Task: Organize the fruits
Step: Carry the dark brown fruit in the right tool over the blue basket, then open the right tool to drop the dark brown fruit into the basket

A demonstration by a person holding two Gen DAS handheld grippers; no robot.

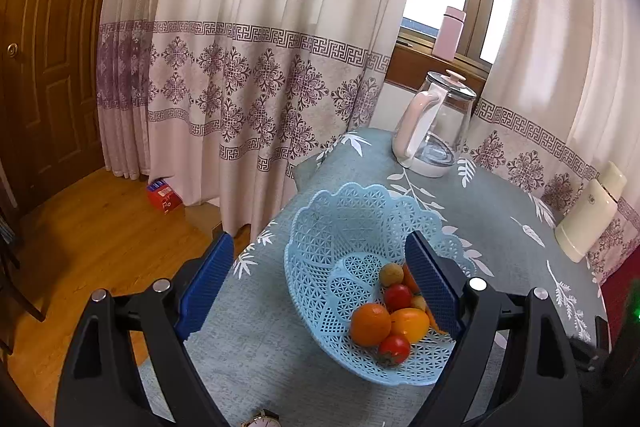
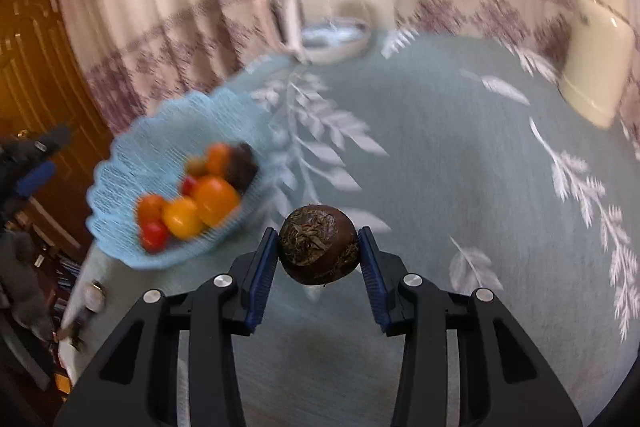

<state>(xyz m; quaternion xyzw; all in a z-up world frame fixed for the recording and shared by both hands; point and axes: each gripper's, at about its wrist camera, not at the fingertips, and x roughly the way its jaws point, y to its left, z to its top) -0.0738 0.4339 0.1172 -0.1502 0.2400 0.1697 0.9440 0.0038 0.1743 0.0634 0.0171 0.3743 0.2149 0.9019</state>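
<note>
Perforated plastic basket (image 1: pixel 320 247), cloth tablecloth (image 1: pixel 500 211)

Right wrist view: basket (image 2: pixel 132 163) & fruits (image 2: pixel 192 203) motion-blurred; left view: watch (image 1: pixel 262 419) cut by bottom edge.

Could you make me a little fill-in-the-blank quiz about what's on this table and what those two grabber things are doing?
1. The right gripper has its jaws closed on a round, dark ____ fruit.
2. The left gripper has its jaws ____ and holds nothing.
3. The oranges and tomatoes lie in a lacy plastic basket coloured light ____.
4. At the far end of the table stands a glass ____ with a pink handle.

Missing words: brown; open; blue; kettle
</note>
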